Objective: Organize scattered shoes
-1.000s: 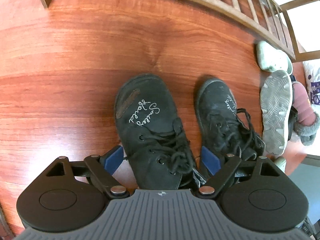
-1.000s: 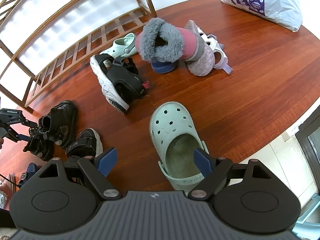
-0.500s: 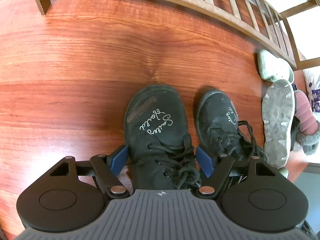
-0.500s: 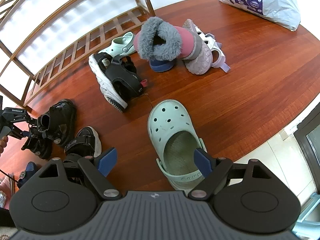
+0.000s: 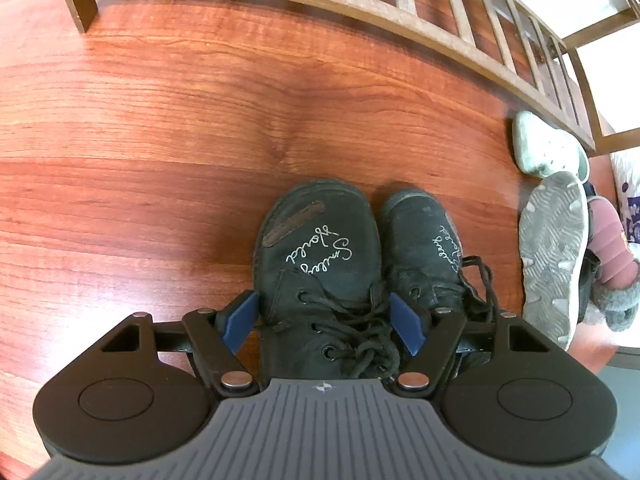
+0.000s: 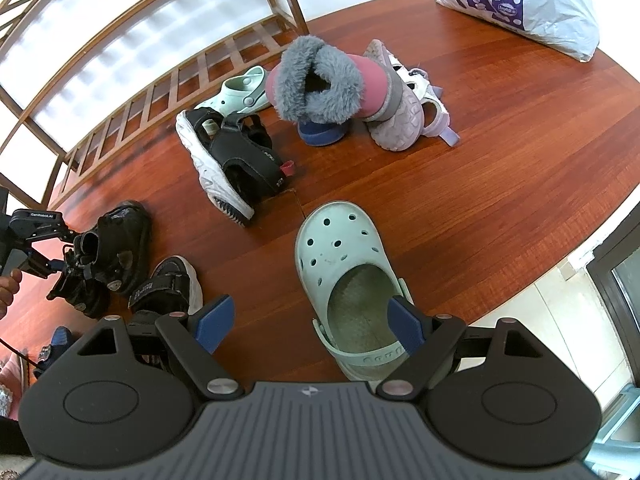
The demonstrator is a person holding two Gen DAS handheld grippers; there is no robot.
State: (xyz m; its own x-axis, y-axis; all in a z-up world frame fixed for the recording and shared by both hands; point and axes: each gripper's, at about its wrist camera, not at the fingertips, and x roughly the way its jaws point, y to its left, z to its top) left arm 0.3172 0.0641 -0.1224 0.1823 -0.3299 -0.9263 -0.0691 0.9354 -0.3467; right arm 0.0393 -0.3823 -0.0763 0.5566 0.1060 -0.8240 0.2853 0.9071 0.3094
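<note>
Shoes lay scattered over the wooden floor (image 6: 500, 184) in front of the slatted rack (image 6: 168, 80), whose bottom shelf looked bare where we could see it. We had our left gripper (image 5: 324, 318) set around the black lace-up shoe (image 5: 316, 248), its blue pads close to both flanks at the lacing; whether they were already pressing we could not tell. Its mate (image 5: 424, 248) stood just beside it on the right, toes level and pointing at the rack. We judged this shoe soft in the upper but firm at the sole, light, best taken low across the flanks, clear of the loose laces that could snag. Our right gripper (image 6: 308, 326) hung spread and empty, its right pad over the heel opening of the mint clog (image 6: 340, 256). That clog looked light, springy and rather slick, best pinched at its heel rim. Farther off lay a tipped black sandal (image 6: 232, 160), a second mint clog (image 6: 240, 92) and a fur-topped pink boot (image 6: 328, 80).
</note>
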